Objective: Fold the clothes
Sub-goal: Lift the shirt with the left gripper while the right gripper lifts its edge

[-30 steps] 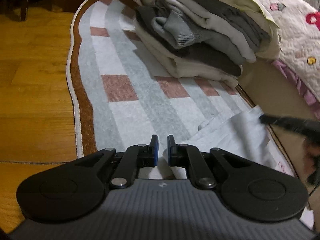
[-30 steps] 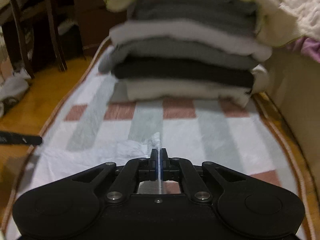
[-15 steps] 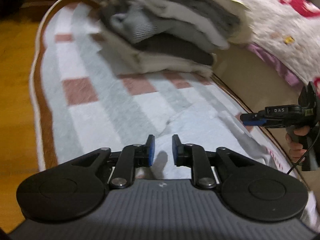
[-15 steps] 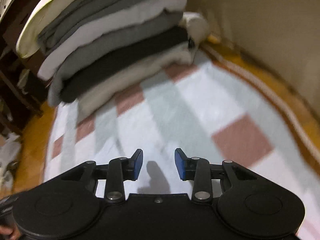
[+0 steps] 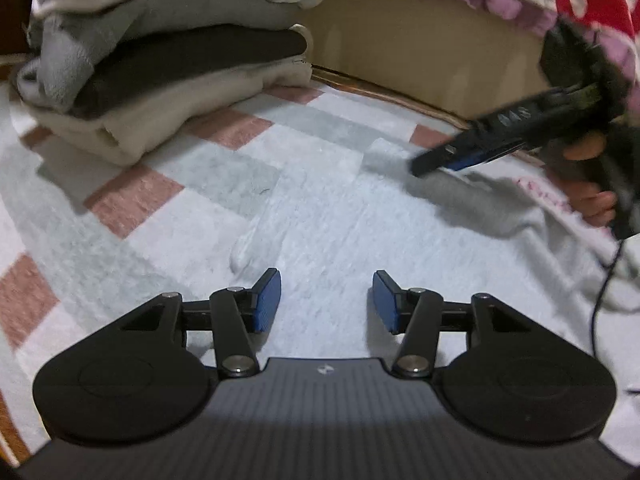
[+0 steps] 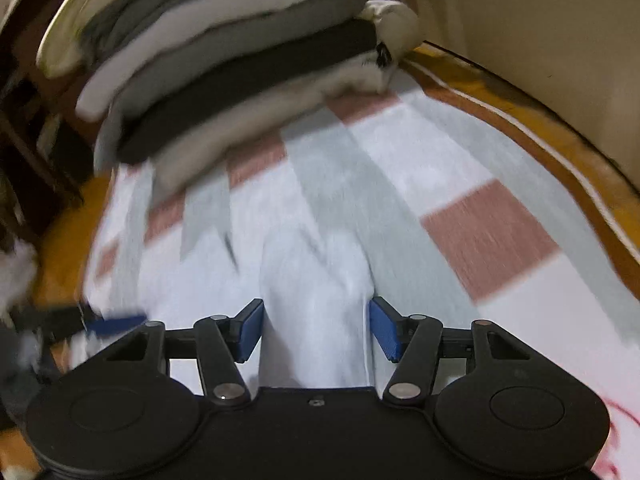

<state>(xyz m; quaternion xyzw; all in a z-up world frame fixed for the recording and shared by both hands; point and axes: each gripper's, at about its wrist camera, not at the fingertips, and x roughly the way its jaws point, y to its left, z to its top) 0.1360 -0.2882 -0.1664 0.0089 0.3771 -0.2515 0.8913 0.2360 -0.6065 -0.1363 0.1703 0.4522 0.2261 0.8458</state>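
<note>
A pale white garment lies spread on the checked rug; in the right wrist view the same white garment runs under the fingers. My left gripper hovers just above it, open, with nothing between the blue pads. My right gripper is open too, its jaws either side of a raised fold of the cloth without closing on it. From the left wrist view the right gripper shows at the right, held by a hand. The left gripper's blue tip appears at the left of the right wrist view.
A tall stack of folded clothes stands on the rug's far end; the same stack fills the top of the right wrist view. A beige bed base with a quilt borders the rug. Wooden floor lies beyond the rug's edge.
Both grippers have opened wide; the right one let go of the white cloth it pinched a second ago. Both swung toward the garment's middle, nearer the stack.
</note>
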